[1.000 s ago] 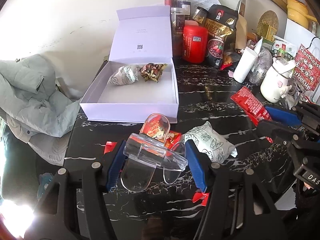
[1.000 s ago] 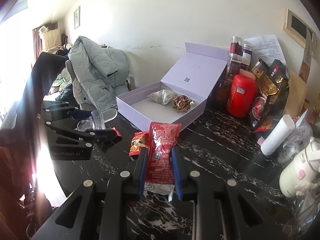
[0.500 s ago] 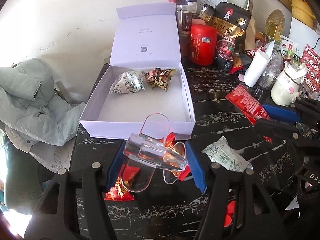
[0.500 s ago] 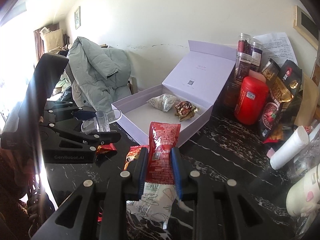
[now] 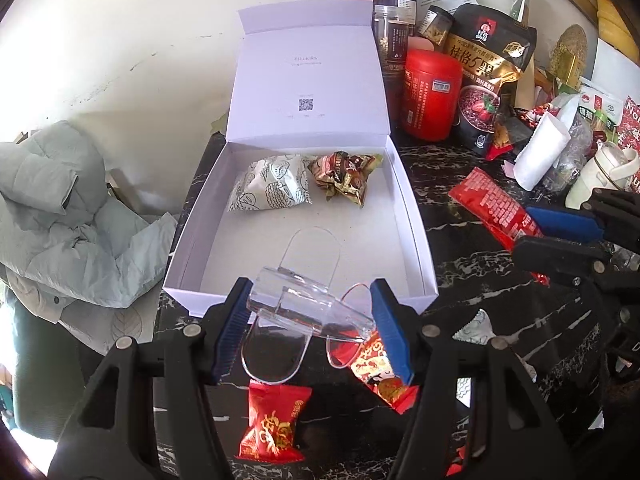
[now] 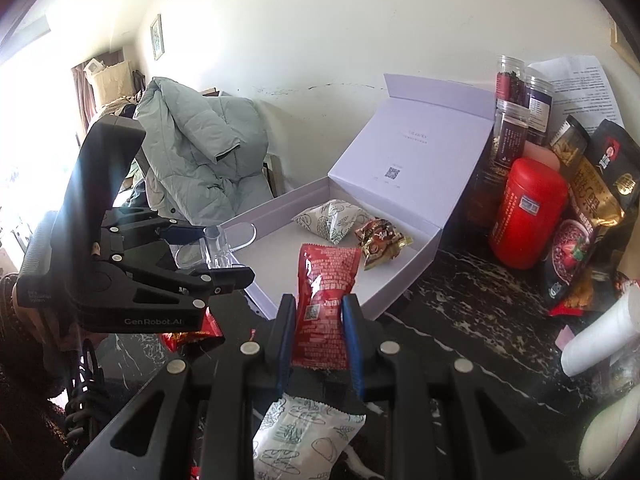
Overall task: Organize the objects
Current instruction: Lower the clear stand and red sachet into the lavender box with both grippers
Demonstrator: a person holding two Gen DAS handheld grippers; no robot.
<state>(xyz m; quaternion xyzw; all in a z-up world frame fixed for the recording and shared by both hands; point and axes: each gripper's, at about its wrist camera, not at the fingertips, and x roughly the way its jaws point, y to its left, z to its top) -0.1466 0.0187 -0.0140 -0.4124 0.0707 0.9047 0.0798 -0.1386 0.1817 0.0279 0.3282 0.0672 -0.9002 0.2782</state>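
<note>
From the left wrist view, the left gripper point(image 5: 308, 320) pinches a clear plastic stand point(image 5: 304, 308) between its blue pads; the stand's bar lies crosswise between the jaws, tilted a little down to the right, and its rounded plates reach over the near wall of the open lilac box point(image 5: 416, 240). A second ago that box sat well ahead of the stand — now its near wall is right at the jaws. Inside the box, at the far end, lie a white patterned packet point(image 5: 272, 188) and a brown-gold wrapped sweet point(image 5: 344, 176) side by side. On the black marble table point(image 5: 480, 280), on the near side of the box, lie two red snack packets point(image 5: 276, 424).

From the right wrist view, the right gripper point(image 6: 320, 320) is pressed tight on a long red sachet point(image 6: 324, 292), which stands upright with its long axis running away toward the box and its top over the box's near corner. Earlier it stood short of the box, over bare table. Another white patterned packet point(image 6: 304, 436) lies under the gripper, nearer than the box.
</note>
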